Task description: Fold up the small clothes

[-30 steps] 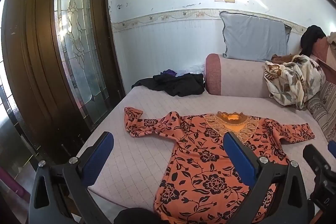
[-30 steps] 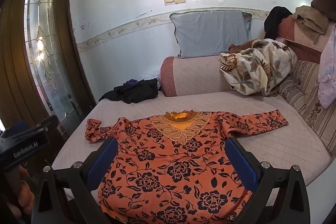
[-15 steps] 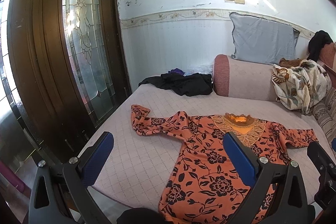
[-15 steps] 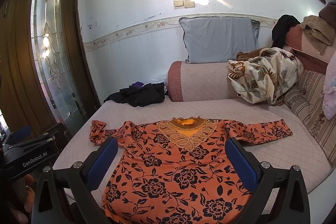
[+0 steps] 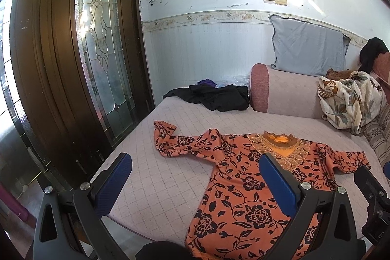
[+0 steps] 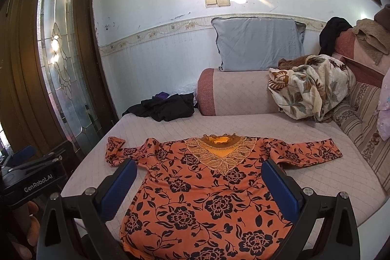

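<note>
Step in hand, as I read it: pre-grasp. Nothing is folded yet. The orange floral top (image 6: 195,199) lies flat and face up on the quilted sofa seat (image 6: 329,187), neckline toward the backrest, hem at the front edge. Its left sleeve (image 5: 170,140) is crumpled, with the cuff curled back; the right sleeve (image 6: 309,150) lies out straight.

Left gripper (image 5: 195,183): jaws spread wide, empty, held off the front edge over bare seat and the garment's left side, not touching cloth. Right gripper (image 6: 198,183): jaws spread wide, empty, held above the lower body of the top, no contact that I can see.

Next move, a guess: each gripper drops to a sleeve or shoulder edge and pinches a single layer, then carries it inward. The curled left cuff probably needs flattening first. The fabric looks thin and limp, so a shallow pinch may slip or drag the body along.

Counts:
- 1 orange floral top, 2 sleeves
- 2 grippers, 2 blue pads each
- 1 black clothes heap (image 6: 165,106) at the seat's back left corner, with something purple on it; number of pieces cannot tell
- 1 grey pillow (image 6: 258,43) on the backrest
- 1 cream floral blanket (image 6: 307,87), bunched at right
- 1 glazed wooden door (image 5: 102,40) at left
</note>
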`<state>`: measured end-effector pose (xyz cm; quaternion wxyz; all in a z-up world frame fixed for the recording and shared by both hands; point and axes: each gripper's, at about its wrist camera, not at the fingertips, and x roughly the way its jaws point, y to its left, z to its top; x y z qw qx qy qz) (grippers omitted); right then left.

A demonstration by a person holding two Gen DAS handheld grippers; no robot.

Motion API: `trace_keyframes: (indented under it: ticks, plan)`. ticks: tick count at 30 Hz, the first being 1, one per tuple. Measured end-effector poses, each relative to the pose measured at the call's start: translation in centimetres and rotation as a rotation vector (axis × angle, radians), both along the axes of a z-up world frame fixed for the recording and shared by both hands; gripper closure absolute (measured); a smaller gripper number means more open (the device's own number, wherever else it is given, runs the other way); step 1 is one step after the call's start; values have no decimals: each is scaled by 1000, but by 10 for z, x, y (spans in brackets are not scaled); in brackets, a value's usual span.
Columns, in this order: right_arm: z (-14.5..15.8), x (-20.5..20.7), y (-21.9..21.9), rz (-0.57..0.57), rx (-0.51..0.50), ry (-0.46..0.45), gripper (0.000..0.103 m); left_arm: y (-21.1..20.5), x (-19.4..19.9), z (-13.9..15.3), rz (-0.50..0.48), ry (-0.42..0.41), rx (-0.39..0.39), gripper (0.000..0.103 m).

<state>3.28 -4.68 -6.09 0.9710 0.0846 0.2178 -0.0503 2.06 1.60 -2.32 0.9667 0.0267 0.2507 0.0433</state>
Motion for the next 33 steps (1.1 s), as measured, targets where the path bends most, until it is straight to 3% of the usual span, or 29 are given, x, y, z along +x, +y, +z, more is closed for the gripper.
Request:
trace_keyframes:
  ticks: [33]
  plan:
    - [-10, 16, -17, -24, 41, 36, 0, -12, 10, -4, -3, 13, 34, 0]
